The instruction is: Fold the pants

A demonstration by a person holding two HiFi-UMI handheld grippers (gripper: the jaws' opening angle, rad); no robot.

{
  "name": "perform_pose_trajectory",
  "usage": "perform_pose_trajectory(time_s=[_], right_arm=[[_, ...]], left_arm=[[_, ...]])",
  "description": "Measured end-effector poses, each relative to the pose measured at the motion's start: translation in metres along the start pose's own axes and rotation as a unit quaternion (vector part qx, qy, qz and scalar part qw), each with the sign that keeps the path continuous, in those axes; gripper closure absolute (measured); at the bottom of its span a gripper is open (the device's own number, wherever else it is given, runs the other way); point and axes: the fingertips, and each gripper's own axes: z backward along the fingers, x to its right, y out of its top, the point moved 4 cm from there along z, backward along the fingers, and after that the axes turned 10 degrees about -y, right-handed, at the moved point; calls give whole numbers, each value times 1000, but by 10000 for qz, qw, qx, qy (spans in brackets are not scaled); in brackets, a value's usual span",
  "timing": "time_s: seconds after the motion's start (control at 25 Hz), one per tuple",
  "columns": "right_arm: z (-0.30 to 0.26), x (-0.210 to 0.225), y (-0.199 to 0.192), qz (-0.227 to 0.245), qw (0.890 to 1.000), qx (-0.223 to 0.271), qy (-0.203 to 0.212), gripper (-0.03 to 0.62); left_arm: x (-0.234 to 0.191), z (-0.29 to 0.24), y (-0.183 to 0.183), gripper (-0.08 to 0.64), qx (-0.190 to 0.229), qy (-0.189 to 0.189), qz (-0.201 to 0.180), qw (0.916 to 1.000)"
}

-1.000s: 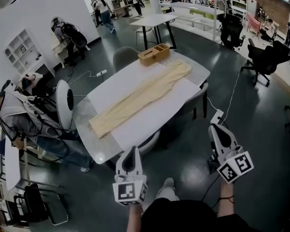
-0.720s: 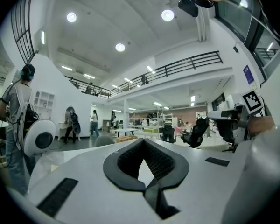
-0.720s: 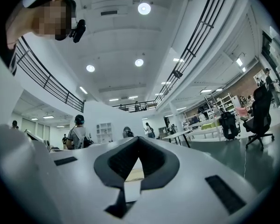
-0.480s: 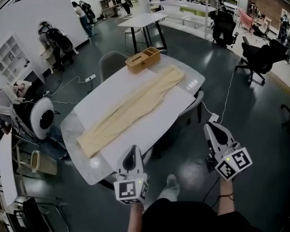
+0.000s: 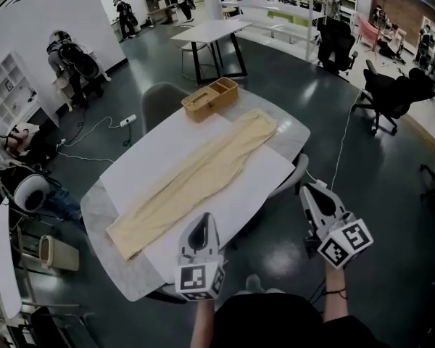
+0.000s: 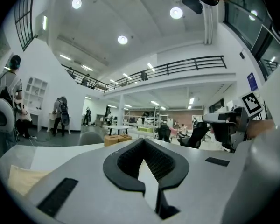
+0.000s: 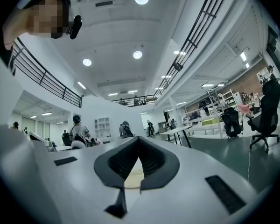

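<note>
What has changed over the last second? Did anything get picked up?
The person stepped closer: both the left gripper and right gripper moved toward the table, the left now at its near edge. Nothing was picked up. The pants stay spread flat, untouched; both grippers' fingers remain shut, empty.

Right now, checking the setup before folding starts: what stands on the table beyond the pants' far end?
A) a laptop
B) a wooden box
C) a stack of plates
B: the head view shows a wooden box at the far end of the table, just past the pants.
</note>
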Motion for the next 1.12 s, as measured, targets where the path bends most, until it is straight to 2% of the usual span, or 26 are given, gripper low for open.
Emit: perform_pose_trajectory(time_s=[0.52,0.8,1.12], right_arm=[[-76,37,-23,-211,9991,-340,-151,578],[-144,78,-38,-310,9978,-589,42,578],[-239,139,-51,-384,9926,-1111,305,578]], left_arm=[[-32,-67,-10,546,-211,-56,202,9996],[-48,-130,-25,546,-404,100,389,9984],[-64,-219,-36,546,-634,362,601,9955]])
